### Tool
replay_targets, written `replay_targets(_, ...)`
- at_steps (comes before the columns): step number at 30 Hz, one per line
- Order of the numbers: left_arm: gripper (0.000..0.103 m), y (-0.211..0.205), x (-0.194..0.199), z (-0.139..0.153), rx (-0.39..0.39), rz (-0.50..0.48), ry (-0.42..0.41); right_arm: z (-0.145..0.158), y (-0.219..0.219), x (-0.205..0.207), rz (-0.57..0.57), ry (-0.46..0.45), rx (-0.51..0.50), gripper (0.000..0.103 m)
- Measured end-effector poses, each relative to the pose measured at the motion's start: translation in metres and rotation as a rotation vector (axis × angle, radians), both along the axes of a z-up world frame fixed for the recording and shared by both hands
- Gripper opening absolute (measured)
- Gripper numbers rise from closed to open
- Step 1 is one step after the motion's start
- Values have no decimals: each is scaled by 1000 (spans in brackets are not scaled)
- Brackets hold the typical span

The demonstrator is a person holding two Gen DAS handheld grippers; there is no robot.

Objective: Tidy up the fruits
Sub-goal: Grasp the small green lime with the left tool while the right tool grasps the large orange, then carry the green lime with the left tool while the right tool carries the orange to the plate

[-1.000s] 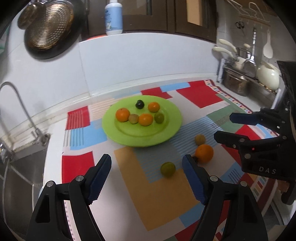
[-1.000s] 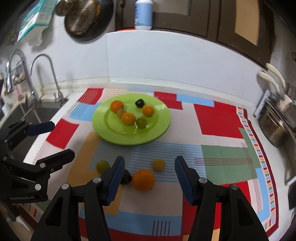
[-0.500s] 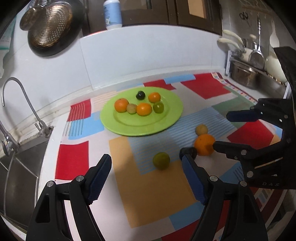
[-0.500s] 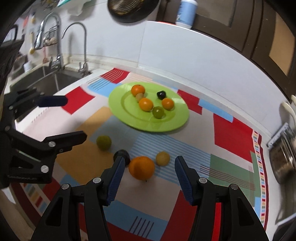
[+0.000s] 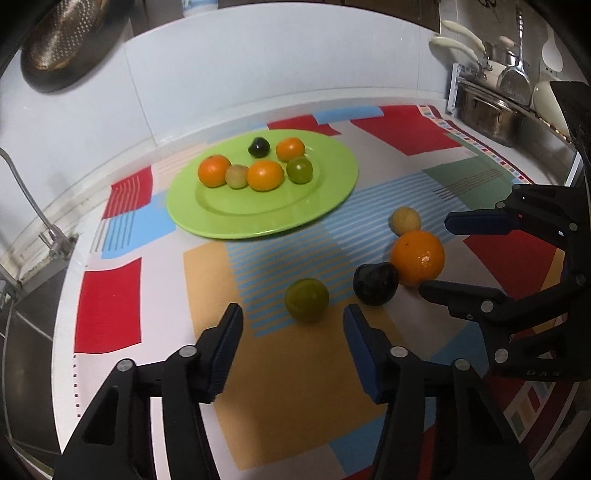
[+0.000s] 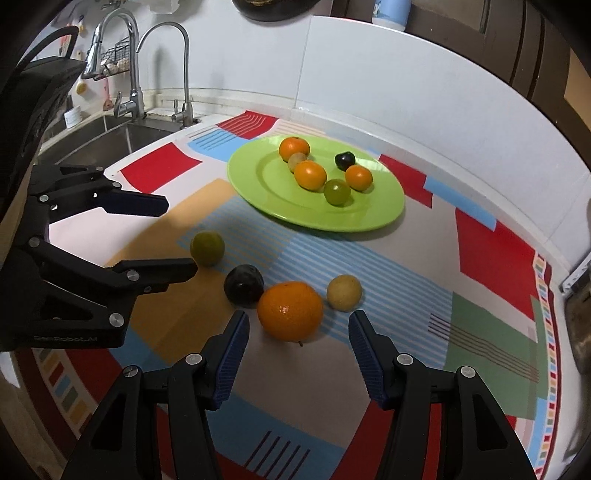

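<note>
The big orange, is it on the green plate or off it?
Off. The big orange sits on the patterned mat, in front of the green plate, beside a dark fruit.

The hanging pan (image 5: 62, 44) and the blue-labelled bottle (image 6: 391, 11) are cut off by the top edge — the bottle's label blurred — while the left gripper's body hides part of the sink (image 6: 92, 144).

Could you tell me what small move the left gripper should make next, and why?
Probably ease the left gripper forward and down around the green fruit. Its jaws have just been closing, yet the fruit lies ahead of the fingertips, untouched, on the patterned mat, not on the green plate.
</note>
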State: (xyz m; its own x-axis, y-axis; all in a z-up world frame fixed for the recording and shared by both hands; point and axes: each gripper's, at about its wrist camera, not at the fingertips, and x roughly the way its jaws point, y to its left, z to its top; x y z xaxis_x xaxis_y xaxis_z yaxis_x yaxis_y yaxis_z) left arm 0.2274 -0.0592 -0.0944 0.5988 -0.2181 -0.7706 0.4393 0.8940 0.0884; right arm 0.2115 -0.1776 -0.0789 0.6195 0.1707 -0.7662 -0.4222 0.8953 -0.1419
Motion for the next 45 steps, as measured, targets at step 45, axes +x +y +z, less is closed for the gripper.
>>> replay_targets(45,28,5,10,35,-129,35,21,27,-11,9,-110,15,180,42)
